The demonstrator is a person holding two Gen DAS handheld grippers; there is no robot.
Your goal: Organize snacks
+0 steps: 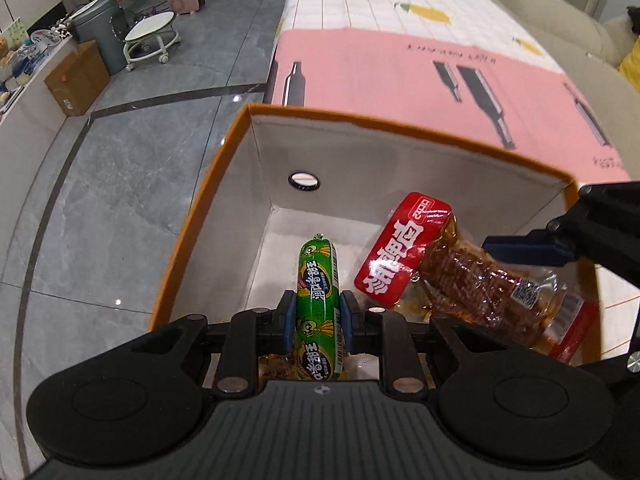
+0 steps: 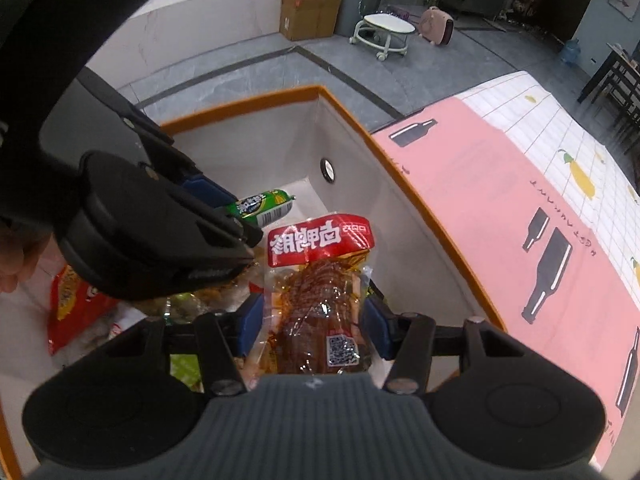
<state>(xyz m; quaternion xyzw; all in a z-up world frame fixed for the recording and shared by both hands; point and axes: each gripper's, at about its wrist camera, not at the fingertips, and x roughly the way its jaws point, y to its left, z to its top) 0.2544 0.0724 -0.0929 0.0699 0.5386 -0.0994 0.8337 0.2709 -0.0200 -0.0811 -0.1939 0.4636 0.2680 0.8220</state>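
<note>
I have both loads over the orange-rimmed storage box (image 1: 208, 184), which sits at the edge of the bench with the pink bottle-print cover (image 1: 400, 72). From my left wrist camera the box's white floor fills the centre, and a few packets already lie at the near end, around 6 o'clock.

The right hand-held gripper (image 2: 314, 320) is clamped on the sides of the red-headed clear pack of spicy strips (image 2: 320, 272), header pointing to 12 o'clock over the box.

The left hand-held gripper (image 1: 318, 318) is closed on the green sausage stick (image 1: 318, 304), its tip toward 12 o'clock and above the box floor.

To do this drop well, I judge I should bring both lower inside the walls, keep the 2 tools apart, then release the pack flat at 2 o'clock and the sausage alongside, not on top.
</note>
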